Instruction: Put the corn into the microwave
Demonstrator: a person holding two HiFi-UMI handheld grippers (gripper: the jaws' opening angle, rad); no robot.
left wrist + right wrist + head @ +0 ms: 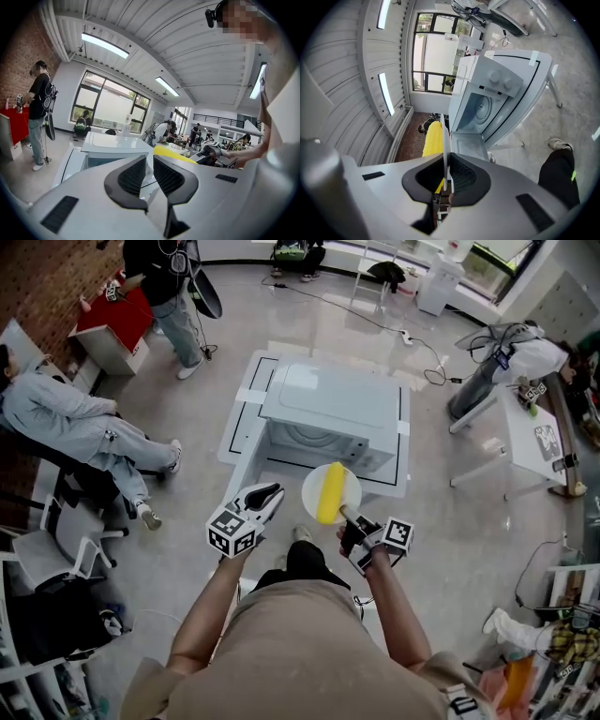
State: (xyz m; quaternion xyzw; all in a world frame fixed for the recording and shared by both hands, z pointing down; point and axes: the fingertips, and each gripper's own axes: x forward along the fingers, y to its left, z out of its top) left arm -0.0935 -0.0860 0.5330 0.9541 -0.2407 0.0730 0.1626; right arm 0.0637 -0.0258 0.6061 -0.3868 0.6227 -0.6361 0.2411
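A yellow corn cob (pixel 329 492) lies on a round white plate (pixel 345 481), held in front of the white microwave (pixel 330 412). My right gripper (pixel 352 524) is shut on the plate's near rim. In the right gripper view the plate (pixel 446 140) runs edge-on between the pads, with the corn (pixel 432 138) to its left. There the microwave (pixel 501 79) shows an open door and a bare cavity. My left gripper (pixel 272 494) hovers left of the plate, jaws nearly together with nothing between them. In its own view the left gripper (pixel 149 158) faces the microwave (pixel 112 145), with the corn (pixel 171 152) at right.
The microwave stands on a low white table (pixel 242 432) with black outlines. A person sits at the left (pixel 75 423); another stands by a red box (pixel 112 320). A white desk (pixel 530 442) is at the right and a chair (pixel 56 554) at the near left.
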